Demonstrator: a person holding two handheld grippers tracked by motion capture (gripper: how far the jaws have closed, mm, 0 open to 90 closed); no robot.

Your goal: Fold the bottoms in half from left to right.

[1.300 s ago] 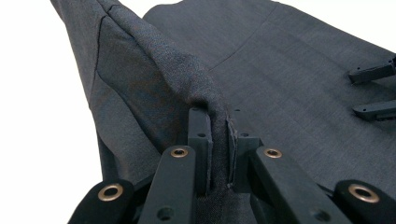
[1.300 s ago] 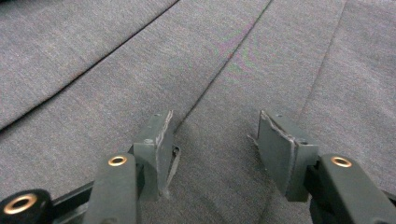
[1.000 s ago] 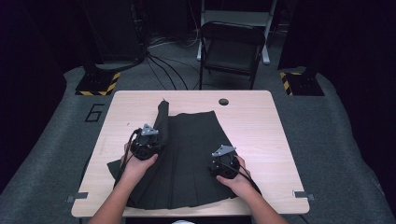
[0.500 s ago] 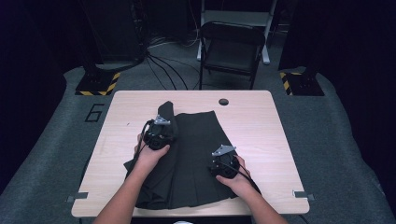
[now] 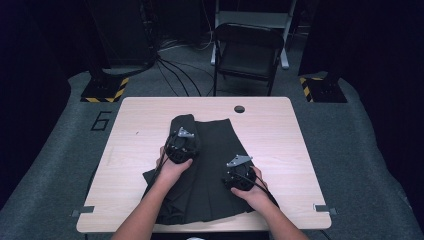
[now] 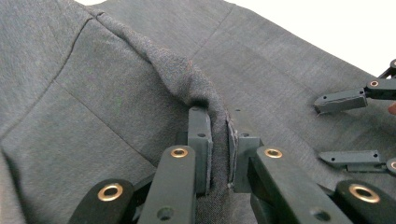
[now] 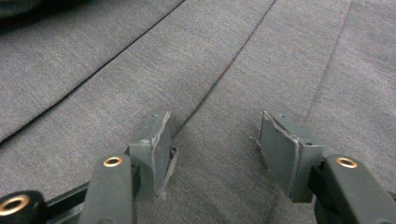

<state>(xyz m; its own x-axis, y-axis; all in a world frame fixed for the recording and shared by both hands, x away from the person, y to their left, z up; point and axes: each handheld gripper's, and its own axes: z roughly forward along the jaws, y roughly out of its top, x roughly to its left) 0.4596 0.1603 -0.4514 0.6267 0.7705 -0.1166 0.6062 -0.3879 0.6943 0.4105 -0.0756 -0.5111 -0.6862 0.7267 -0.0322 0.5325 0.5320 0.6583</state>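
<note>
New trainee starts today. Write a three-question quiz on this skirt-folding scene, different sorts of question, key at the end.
1. True or false: the left gripper is clamped on a fold of the dark pleated skirt.
2. Multiple choice: the right gripper is A) shut on the skirt's hem, B) open over flat cloth with nothing pinched, C) holding the chair.
3. Short answer: what round feature marks the wooden table near its far edge?

Key
1. True: cloth is pinched between its pads and rises in a ridge.
2. B: the jaws stand apart over the pleats.
3. A dark round hole in the tabletop.
</note>
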